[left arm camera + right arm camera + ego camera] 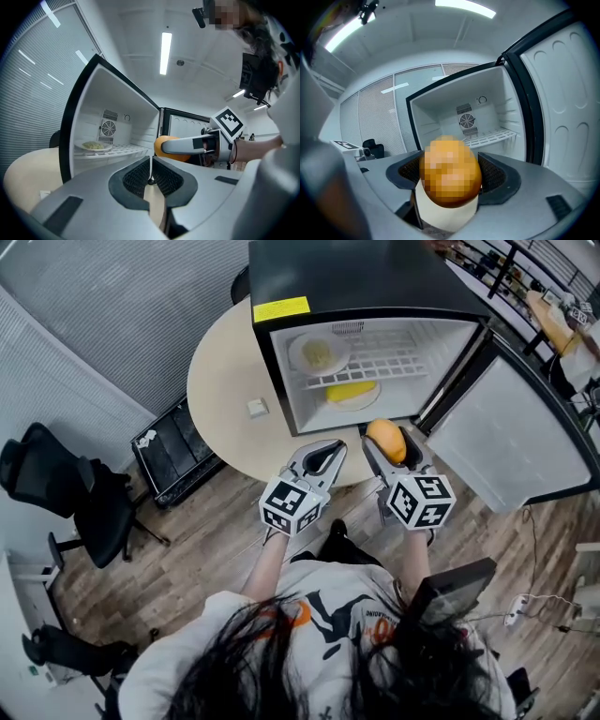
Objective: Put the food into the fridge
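Observation:
A small black fridge (281, 282) stands open on a round table (216, 390), its door (506, 432) swung to the right. On the wire shelf (375, 367) sits a plate of pale food (317, 354). Below it lies a plate with yellow food (352, 392). My right gripper (386, 442) is shut on an orange round fruit (386, 440) just in front of the fridge opening. The same fruit (450, 171) fills the right gripper view. My left gripper (323, 457) is shut and holds nothing, beside the right one.
A small white object (256, 409) lies on the table left of the fridge. A black office chair (70, 498) and a black case (173, 451) stand on the wooden floor at left. Cables and a power strip (516, 610) lie at right.

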Available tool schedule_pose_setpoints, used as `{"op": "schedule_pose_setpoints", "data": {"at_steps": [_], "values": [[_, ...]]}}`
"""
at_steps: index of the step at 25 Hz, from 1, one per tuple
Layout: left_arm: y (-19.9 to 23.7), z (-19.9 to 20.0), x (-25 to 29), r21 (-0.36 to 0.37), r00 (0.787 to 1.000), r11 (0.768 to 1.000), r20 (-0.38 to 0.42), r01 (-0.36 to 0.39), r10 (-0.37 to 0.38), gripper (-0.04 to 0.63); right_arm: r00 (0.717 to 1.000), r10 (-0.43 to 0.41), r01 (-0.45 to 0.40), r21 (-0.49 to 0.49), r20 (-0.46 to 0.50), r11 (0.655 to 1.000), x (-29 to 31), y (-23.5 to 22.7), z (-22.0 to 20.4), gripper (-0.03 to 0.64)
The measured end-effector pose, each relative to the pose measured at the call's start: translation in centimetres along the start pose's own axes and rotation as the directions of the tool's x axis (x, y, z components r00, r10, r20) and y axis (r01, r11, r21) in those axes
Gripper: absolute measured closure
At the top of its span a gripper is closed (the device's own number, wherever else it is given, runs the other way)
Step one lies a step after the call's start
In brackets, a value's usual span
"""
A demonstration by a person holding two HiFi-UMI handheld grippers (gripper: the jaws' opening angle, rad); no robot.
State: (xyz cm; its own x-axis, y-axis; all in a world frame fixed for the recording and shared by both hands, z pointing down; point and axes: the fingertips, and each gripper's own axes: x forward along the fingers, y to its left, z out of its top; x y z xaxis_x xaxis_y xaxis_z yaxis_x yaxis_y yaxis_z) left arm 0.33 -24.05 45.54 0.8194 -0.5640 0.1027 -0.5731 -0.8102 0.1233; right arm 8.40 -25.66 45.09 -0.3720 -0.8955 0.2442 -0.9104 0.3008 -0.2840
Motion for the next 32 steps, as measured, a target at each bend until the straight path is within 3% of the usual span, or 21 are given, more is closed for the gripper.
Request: {"op": "schedule_pose_setpoints", "data": {"at_steps": [19,25,32], "values": [[3.8,0.0,6.5,0.006,0.999,1.000,-0.040,0.014,-0.014,0.584,0.998,-0.049,0.053,-0.153,0.030,0.987,9.3,-7.1,6.3,0.259],[4.4,0.3,7.9,0.000,0.999,1.000,-0.039,0.024,-0.024,0.584,0.992,-0.126,0.128,-0.184,0.021,0.974,12.8,-9.9,7.4,0.259],[5.2,0.2,8.9,0.016,0.998,0.999,-0.055,0.031,-0.030,0.584,0.987,-0.164,0.159,-0.236,-0.001,0.959,15.8,-12.1,7.2,0.259]]}}
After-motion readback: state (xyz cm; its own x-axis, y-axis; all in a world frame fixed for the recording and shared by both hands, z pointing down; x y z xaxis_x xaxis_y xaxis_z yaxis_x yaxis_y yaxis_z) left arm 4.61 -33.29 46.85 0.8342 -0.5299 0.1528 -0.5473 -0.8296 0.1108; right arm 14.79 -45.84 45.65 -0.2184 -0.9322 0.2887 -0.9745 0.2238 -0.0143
